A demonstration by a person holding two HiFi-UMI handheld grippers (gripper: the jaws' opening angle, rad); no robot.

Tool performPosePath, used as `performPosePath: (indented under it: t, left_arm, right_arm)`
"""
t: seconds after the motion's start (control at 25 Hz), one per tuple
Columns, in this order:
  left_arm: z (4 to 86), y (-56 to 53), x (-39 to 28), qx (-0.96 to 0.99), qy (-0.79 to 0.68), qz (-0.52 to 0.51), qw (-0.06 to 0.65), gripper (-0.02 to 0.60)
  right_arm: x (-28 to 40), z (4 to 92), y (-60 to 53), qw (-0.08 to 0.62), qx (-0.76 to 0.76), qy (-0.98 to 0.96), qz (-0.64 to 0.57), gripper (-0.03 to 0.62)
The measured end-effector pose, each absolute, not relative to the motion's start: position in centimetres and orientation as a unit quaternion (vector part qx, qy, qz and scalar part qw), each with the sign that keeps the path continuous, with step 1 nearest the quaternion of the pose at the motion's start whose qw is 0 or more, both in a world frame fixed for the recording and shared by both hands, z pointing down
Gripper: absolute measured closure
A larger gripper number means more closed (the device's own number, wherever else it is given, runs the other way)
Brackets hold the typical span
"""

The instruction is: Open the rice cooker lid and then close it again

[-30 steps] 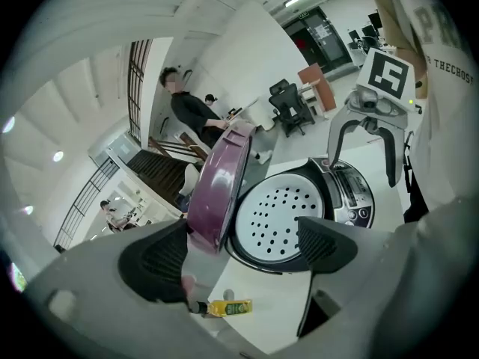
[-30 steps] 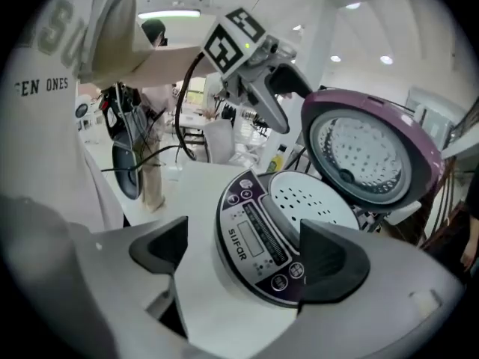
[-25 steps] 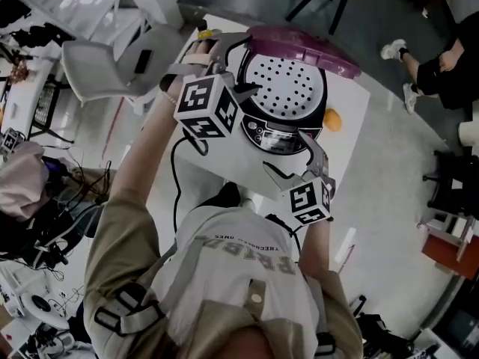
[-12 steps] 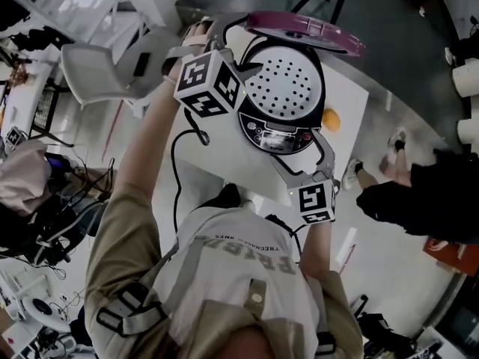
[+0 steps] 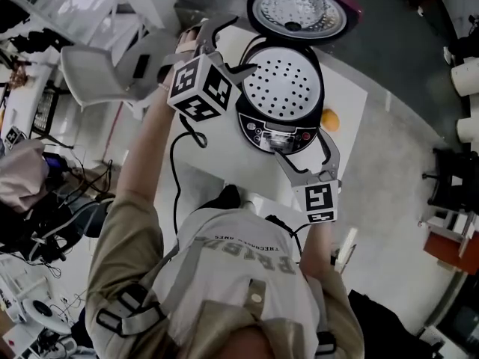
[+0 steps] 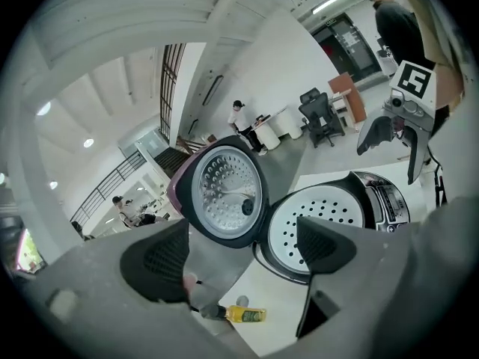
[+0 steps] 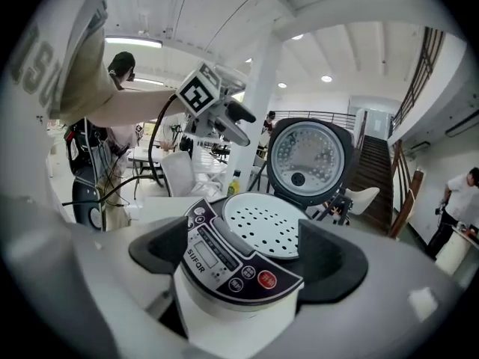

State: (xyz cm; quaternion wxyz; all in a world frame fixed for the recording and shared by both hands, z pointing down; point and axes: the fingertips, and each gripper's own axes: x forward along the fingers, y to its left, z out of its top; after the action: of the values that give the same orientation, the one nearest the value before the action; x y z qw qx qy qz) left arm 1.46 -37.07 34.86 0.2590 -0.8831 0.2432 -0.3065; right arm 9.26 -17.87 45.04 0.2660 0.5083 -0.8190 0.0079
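Observation:
The rice cooker [image 5: 281, 103] stands on the white table [image 5: 217, 178] with its maroon lid [image 5: 299, 10] swung fully up, its silver inner side showing. A white perforated tray [image 5: 284, 88] fills the pot's mouth. My left gripper [image 5: 243, 43] hangs open at the cooker's left rear, near the hinge, holding nothing; its view shows the lid [image 6: 224, 197] and tray [image 6: 318, 219] beyond the jaws. My right gripper [image 5: 307, 149] is open at the cooker's front right. In its view the control panel [image 7: 224, 260] lies between the fingers [image 7: 333, 264], which do not press on it.
An orange object [image 5: 331, 120] lies on the table to the cooker's right. A black cable [image 5: 176, 163] runs off the table's left side. A white chair [image 5: 105, 69] stands to the left, and a small yellow bottle [image 6: 247, 314] sits behind the cooker. People stand far off.
The lid has swung from half raised to fully upright, its inner side now facing the camera. Both grippers have shifted slightly. A person passed by on the right and is gone.

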Motion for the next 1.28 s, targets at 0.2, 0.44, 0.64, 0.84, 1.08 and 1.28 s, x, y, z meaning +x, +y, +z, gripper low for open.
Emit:
performPosePath:
  t: [0.2, 0.44, 0.64, 0.84, 1.08, 1.28]
  left_arm:
    - [36.2, -36.0, 0.5, -0.891, 0.264, -0.293, 0.225, 0.118]
    - [37.8, -34.4, -0.1, -0.899, 0.279, -0.281, 0.189, 0.118]
    - [38.8, -32.7, -0.3, -0.899, 0.295, -0.277, 0.168, 0.118]
    - [39.2, -31.2, -0.6, -0.896, 0.312, -0.275, 0.157, 0.118]
    - [37.7, -30.3, -1.0, -0.891, 0.326, -0.271, 0.162, 0.118]
    - [35.4, -29.4, -0.2, -0.893, 0.324, -0.265, 0.165, 0.118]
  right_arm:
    - [11.1, 43.5, -18.3, 0.2, 0.544, -0.815, 0.03, 0.148]
    - [13.4, 41.9, -18.3, 0.128, 0.572, -0.808, 0.059, 0.148]
    - [15.0, 41.0, -17.6, 0.08, 0.586, -0.803, 0.079, 0.148]
    - [16.4, 40.4, -17.2, 0.053, 0.586, -0.804, 0.085, 0.148]
    - [18.3, 37.8, -17.7, 0.047, 0.565, -0.822, 0.059, 0.148]
    - [19.3, 34.4, -18.4, 0.028, 0.534, -0.844, 0.039, 0.148]
